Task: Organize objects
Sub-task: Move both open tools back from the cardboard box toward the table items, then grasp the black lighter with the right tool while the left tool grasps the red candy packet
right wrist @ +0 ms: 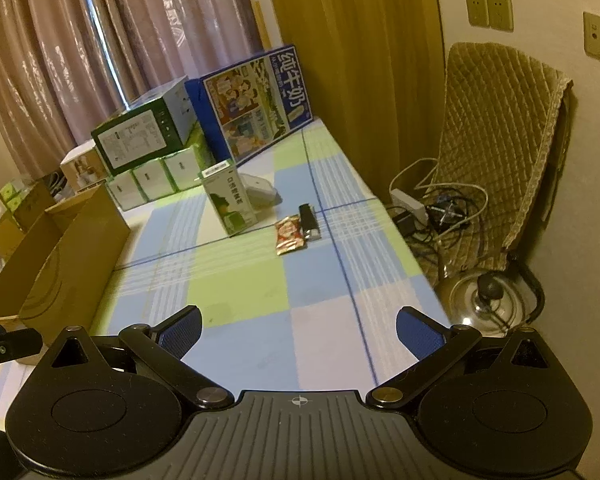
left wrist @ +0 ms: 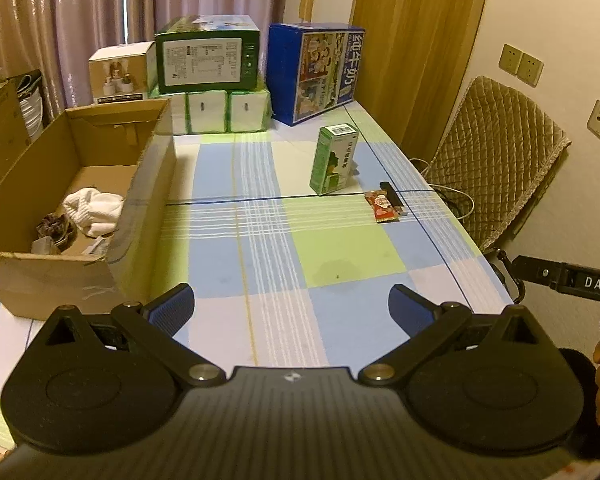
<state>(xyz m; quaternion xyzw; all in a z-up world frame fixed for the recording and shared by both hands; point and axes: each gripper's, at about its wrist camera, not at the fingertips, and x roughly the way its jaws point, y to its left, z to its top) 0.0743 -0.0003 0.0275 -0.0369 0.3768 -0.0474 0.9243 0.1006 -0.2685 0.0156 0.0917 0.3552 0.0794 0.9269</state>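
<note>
Tablecloth (left wrist: 352, 252); only left shows socks (left wrist: 94, 210).

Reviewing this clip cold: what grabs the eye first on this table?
The checked tablecloth dominates, with a green carton standing upright mid-table and a red snack packet lying beside a black lighter near the right edge. At left, an open cardboard box holds white cloth. Both tongs, left and right, are open and empty.

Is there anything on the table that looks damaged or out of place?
The open cardboard box has a torn near edge. The red snack packet and a black lighter lie loose by the upright green carton.
</note>
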